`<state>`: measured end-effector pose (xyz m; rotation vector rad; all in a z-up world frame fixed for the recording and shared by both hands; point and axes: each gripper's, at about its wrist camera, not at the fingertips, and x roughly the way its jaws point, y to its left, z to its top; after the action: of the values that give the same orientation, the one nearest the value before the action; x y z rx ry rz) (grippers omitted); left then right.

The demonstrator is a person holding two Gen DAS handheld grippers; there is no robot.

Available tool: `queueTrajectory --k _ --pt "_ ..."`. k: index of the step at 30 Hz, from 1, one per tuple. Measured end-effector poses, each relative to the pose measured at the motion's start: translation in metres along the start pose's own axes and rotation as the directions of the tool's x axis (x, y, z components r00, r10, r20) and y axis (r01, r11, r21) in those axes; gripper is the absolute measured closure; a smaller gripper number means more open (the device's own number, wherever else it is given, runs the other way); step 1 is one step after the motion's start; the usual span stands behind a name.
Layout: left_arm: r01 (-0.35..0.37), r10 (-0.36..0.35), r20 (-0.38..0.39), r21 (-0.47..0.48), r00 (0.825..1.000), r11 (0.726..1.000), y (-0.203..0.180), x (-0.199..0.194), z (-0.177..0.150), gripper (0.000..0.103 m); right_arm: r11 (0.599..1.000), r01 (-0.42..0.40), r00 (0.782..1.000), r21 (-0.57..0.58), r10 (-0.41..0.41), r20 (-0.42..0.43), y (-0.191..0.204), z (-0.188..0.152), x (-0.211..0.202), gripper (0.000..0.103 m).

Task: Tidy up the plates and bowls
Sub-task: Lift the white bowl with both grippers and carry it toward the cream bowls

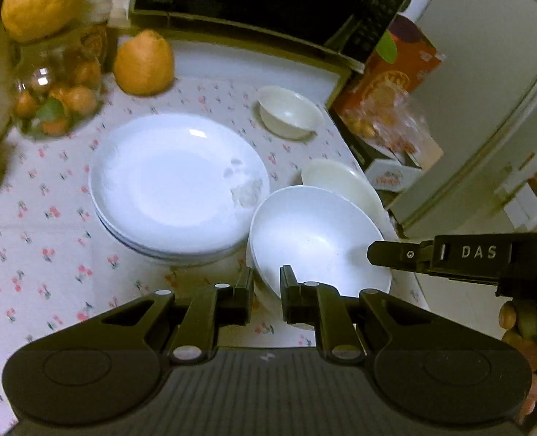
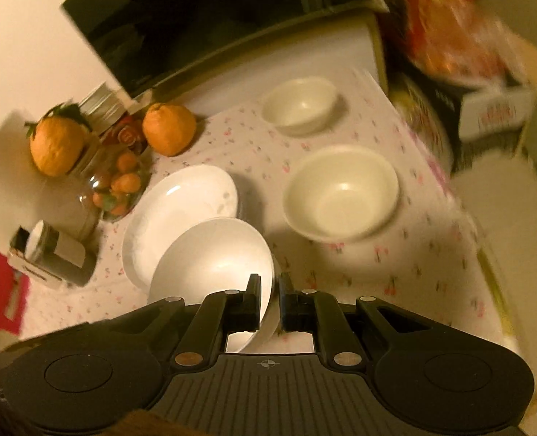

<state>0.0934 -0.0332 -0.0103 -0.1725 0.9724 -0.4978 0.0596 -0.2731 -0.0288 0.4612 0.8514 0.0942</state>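
White bowl (image 1: 315, 239) opens upward, tilted (rim raised on the right), just right of the stacked plates (image 1: 177, 181) over the floral surface (image 1: 32, 254); left gripper (image 1: 266, 283) and right gripper (image 2: 270, 290) jaws both clamp its rim.

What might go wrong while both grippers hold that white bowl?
Left gripper and right gripper each pinch only the thin rim of the white bowl, so it might slip. It hangs tilted beside the plate stack and could knock it. The cream bowl sits close too.
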Motion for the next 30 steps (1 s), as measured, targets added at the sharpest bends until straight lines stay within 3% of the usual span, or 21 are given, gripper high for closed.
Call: queueTrajectory --k 16,30 --pt "0.049 -0.045 -0.095 0.044 0.994 0.998 -0.022 0.030 -0.017 0.088 0.995 0.101 0.992 -0.001 -0.101 -0.072 -0.029 -0.004 0.010 0.089" --pt "0.105 -0.097 -0.152 0.047 0.984 0.993 -0.038 0.049 -0.022 0.087 0.989 0.120 0.988 0.082 -0.111 -0.103 -0.068 0.003 0.014 0.090"
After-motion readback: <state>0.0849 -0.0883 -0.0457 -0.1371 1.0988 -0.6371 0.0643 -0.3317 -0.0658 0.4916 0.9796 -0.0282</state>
